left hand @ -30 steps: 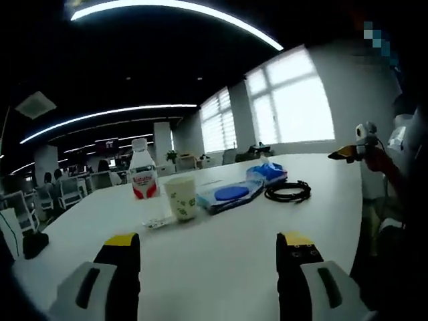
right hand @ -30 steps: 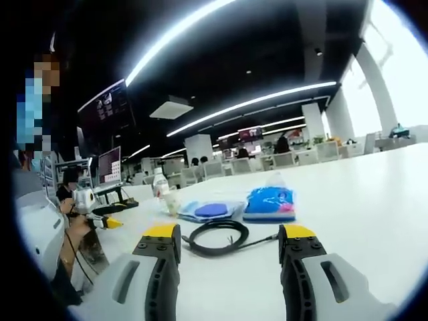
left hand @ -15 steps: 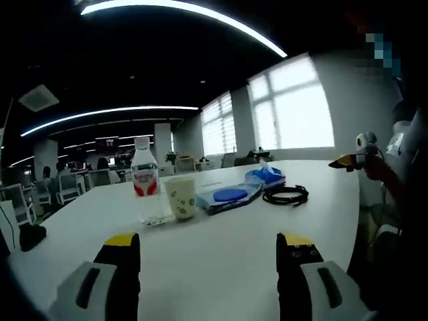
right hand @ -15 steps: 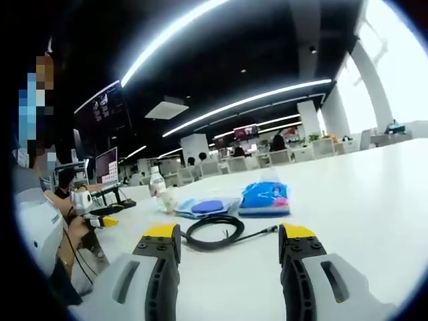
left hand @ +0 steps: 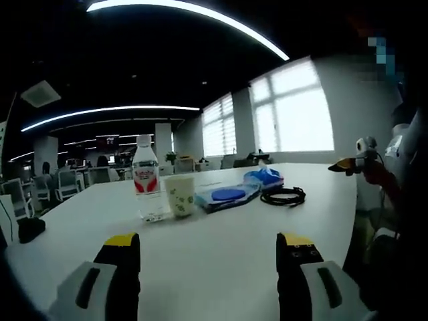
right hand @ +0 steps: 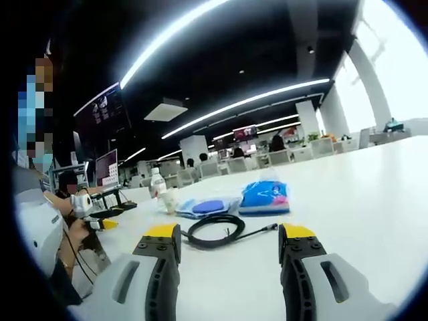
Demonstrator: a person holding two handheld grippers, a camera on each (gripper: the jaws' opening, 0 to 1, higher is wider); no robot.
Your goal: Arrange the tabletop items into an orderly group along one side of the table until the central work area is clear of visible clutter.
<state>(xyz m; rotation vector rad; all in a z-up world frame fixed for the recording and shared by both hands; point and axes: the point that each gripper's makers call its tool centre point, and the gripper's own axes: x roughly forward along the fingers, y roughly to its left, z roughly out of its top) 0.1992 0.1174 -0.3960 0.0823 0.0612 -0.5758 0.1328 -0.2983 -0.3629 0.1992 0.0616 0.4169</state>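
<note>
Our left claw (left hand: 208,249) is spread wide and holds nothing, low over the bare white table (left hand: 221,261); the right claw (right hand: 230,239) is likewise spread and empty. Just ahead of the right claw, between its jaws, lies the coiled black cable (right hand: 215,230), its loose end trailing off to the claw's right. Beyond the coil sit the blue pouch (right hand: 266,197) and the flat wipes pack (right hand: 200,207), then, further to the left, the paper cup (right hand: 169,200) and the water bottle (right hand: 158,184). From the left claw the bottle (left hand: 146,178) and cup (left hand: 180,196) stand ahead and slightly left, well apart from the jaws, with the pack (left hand: 226,196), pouch (left hand: 265,178) and cable (left hand: 283,196) running away to the right. We judge the right claw nearer the cable and the left nearer the bottle, though the fisheye lens makes depth uncertain.
</note>
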